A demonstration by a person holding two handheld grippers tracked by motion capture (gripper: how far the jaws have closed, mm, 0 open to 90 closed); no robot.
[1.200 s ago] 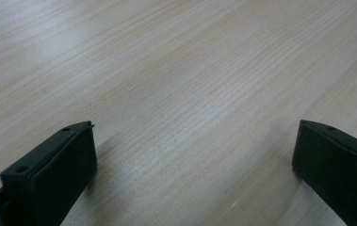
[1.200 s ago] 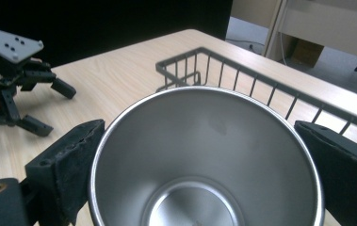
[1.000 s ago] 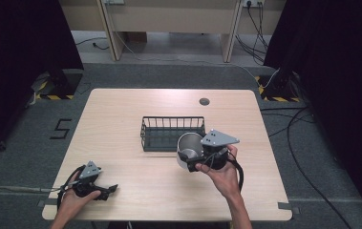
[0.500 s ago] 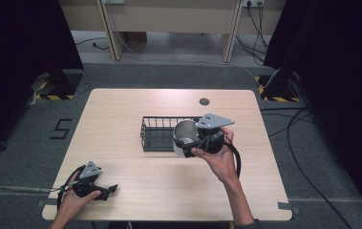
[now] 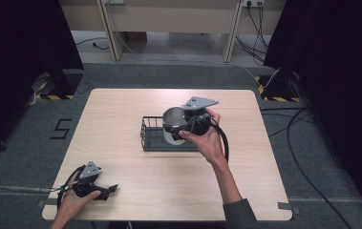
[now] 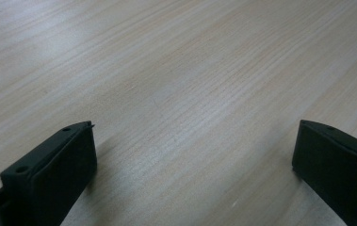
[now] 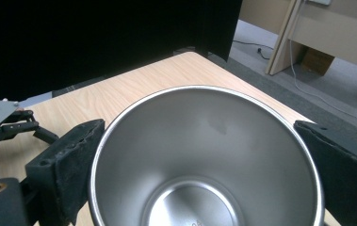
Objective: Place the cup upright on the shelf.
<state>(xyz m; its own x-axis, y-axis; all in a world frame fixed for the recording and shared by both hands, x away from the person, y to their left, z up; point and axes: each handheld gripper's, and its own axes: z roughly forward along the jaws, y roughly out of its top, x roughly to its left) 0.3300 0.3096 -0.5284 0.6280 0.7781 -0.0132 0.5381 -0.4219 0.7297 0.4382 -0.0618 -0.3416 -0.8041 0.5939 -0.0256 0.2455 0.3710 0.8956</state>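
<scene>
the right gripper holds a steel cup by its outer wall, one jaw on each side. in the right gripper view the cup lies between the two black jaws with its open mouth toward the camera, and both pads meet the rim. in the high view the cup hangs clear of the table, tipped on its side, above the black wire basket that stands near the table's middle.

the left gripper rests near the front left corner of the table, well apart from the basket. its jaws stand wide apart over bare wood with nothing between them.

step in hand, as judged: transport of the cup to the basket; placement not yet done.

next move, as judged:
- bring the cup down inside the basket walls, not onto the wire rim
- decide its final attitude (upright or on its side) before lowering, since the cup is now tilted
- release only once the cup bears on the basket floor

risk: a smooth round cup may slip in the pads or roll on release
</scene>
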